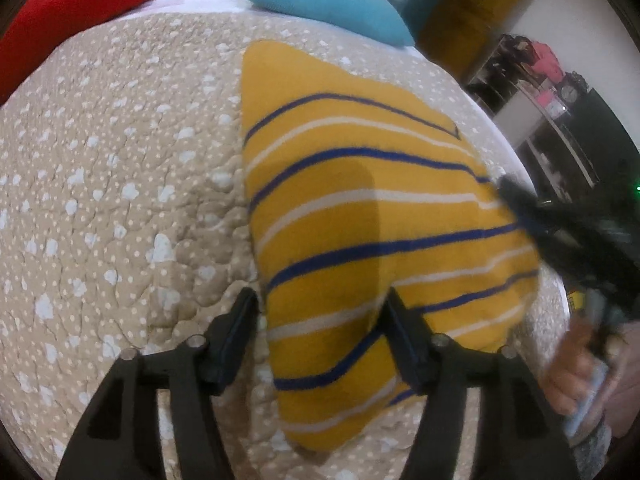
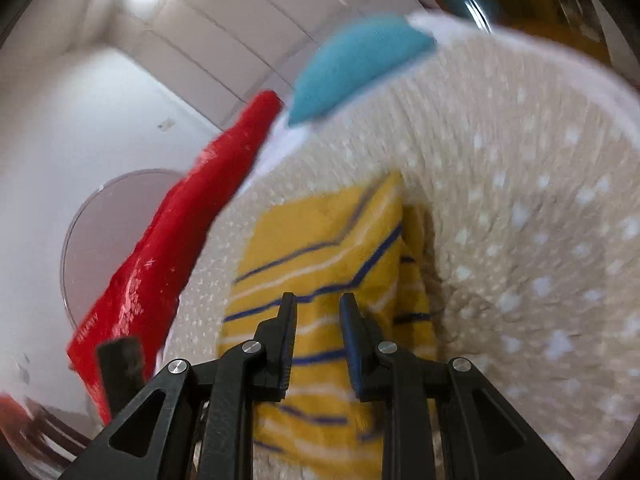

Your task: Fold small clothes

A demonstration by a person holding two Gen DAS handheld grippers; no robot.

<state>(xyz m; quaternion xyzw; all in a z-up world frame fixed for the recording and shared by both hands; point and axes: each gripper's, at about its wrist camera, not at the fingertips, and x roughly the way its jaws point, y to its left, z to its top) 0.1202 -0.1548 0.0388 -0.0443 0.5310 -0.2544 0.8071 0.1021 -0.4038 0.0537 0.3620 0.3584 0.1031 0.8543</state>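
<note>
Bed w/ beige dotted quilt (image 1: 120, 184) carries the yellow knit garment w/ blue and white stripes (image 1: 360, 216), partly folded. Left tongs (image 1: 320, 312) open over its edge; right tongs (image 2: 318, 312) open, empty. Risk: soft quilt bunches, pinching quilt w/ cloth, fold skews

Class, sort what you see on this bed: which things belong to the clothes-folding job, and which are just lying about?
Part of the job:
- yellow striped garment, spread on the bed
- left gripper, fingers open over its near edge
- right gripper, fingers open above it

Just lying about:
- teal cushion
- red cushion
- beige dotted quilt, only the work surface
</note>
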